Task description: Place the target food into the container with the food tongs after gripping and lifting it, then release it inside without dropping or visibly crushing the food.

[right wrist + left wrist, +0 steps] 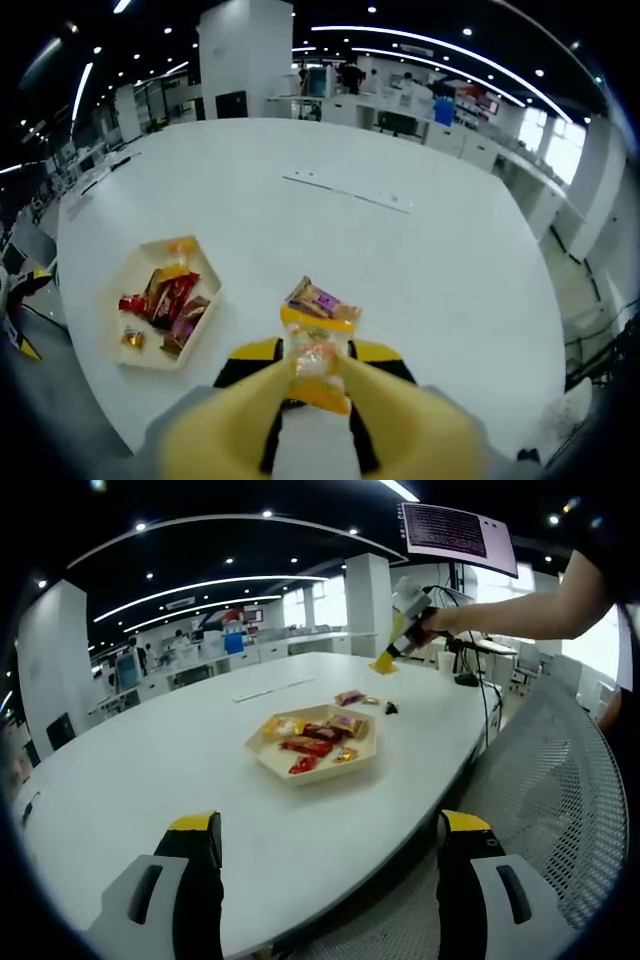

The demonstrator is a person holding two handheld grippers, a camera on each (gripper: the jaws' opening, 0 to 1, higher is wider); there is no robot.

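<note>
A pale hexagonal tray point(262, 752) point(140, 355) holds several wrapped snacks in red, yellow and brown. In the right gripper view my right gripper point(318, 352) is shut on yellow food tongs point(240, 415), whose arms meet around a small wrapped snack point(319, 299) with a brown and purple wrapper, above the white table and to the right of the tray. In the left gripper view the right gripper point(410, 615) hangs beyond the tray in a person's hand, with the tongs' tip point(384, 663) pointing down. My left gripper point(330, 830) stands open near the table's near edge.
A few loose snack packets point(351, 697) lie on the white table point(150, 770) behind the tray. A white mesh chair point(555, 780) stands at the right. A cup and cables point(455, 665) sit at the far edge. A long strip point(348, 190) lies mid-table.
</note>
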